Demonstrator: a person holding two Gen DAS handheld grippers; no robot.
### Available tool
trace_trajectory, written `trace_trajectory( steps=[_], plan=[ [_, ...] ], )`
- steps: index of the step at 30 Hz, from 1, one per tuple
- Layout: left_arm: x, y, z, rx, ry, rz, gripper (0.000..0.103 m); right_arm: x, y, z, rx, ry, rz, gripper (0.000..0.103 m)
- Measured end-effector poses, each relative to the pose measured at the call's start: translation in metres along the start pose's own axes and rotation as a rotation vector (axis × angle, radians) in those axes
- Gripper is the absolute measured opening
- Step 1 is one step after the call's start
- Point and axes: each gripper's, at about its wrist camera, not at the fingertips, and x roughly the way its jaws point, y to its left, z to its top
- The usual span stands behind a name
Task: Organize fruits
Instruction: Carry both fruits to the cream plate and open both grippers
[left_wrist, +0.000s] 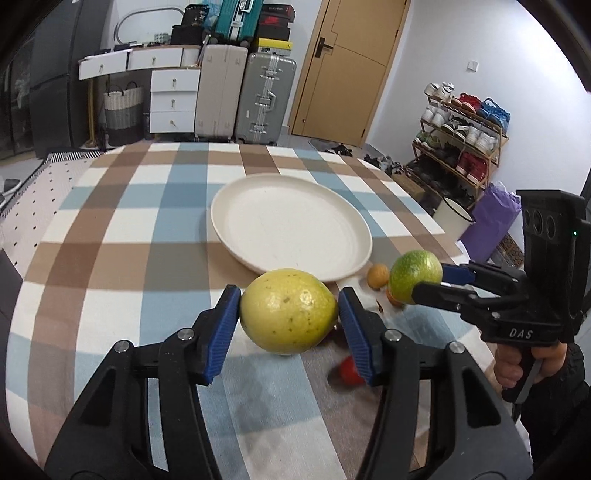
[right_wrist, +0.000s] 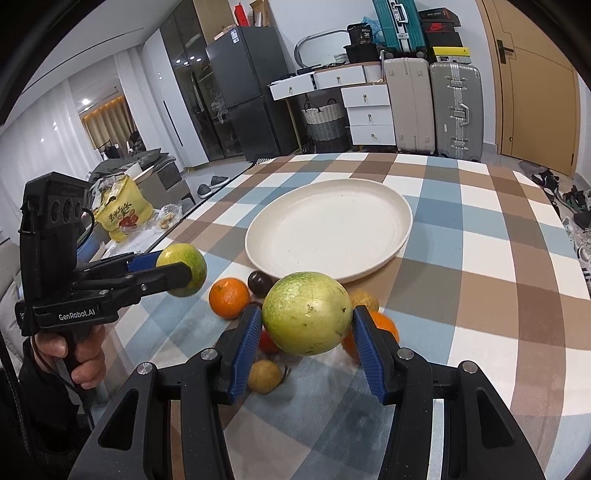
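On the table (left_wrist: 110, 221), at 6 o'clock of the plate (left_wrist: 288, 229), both grippers up with fruit; plate bare.

Far left: left gripper (left_wrist: 288, 306) pinching a yellow fruit (left_wrist: 288, 321) across its middle, both blue pads against the skin, fruit lifted clear of the cloth.

Centre, below and between the grippers: loose heap, touching or just beside one another, near the plate's rim.

Right: right gripper (right_wrist: 306, 317) clamped on a green fruit (right_wrist: 306, 306) the same way, hanging over the heap.

Risks, as judged:
- Slip from either grip: round, smooth skin held on two narrow pads only. Any tilt or jolt likely to roll it out.
- Drop onto the heap: scatter toward the table edge at 9 o'clock.
- Clash of grippers if brought to the plate together: both near one another at 6 o'clock.
- Roll-off from the plate: shallow rim, round fruit, if released from height.

Count:
- Plates: one.
- Held fruit: two.
- Loose fruit: six seen: oranges (right_wrist: 229, 297), two; dark plum (right_wrist: 258, 282), one; red fruit (right_wrist: 267, 341), one; tan fruit (right_wrist: 264, 376), two. More possibly hidden behind the green fruit.
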Motion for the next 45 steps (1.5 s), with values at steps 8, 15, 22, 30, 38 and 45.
trace_trajectory(
  steps=[8,15,22,30,38,45],
  plan=[
    [0.018,0.001,0.028,0.026,-0.032,0.025,0.052,0.013,-0.009,0.020,0.027,0.002,-0.024,0.051],
    [0.042,0.002,0.045,0.042,-0.027,0.038,0.052,0.028,-0.015,0.035,0.042,0.013,-0.037,0.051],
    [0.075,0.006,0.052,0.060,0.007,0.064,0.052,0.052,-0.019,0.046,0.047,0.042,-0.050,0.051],
    [0.106,0.008,0.057,0.086,0.034,0.088,0.052,0.074,-0.024,0.057,0.050,0.057,-0.058,0.051],
    [0.128,0.013,0.064,0.079,0.052,0.096,0.052,0.090,-0.031,0.065,0.060,0.076,-0.095,0.051],
    [0.130,0.019,0.068,0.039,0.068,0.100,0.052,0.079,-0.029,0.071,0.035,0.019,-0.119,0.054]
  ],
)
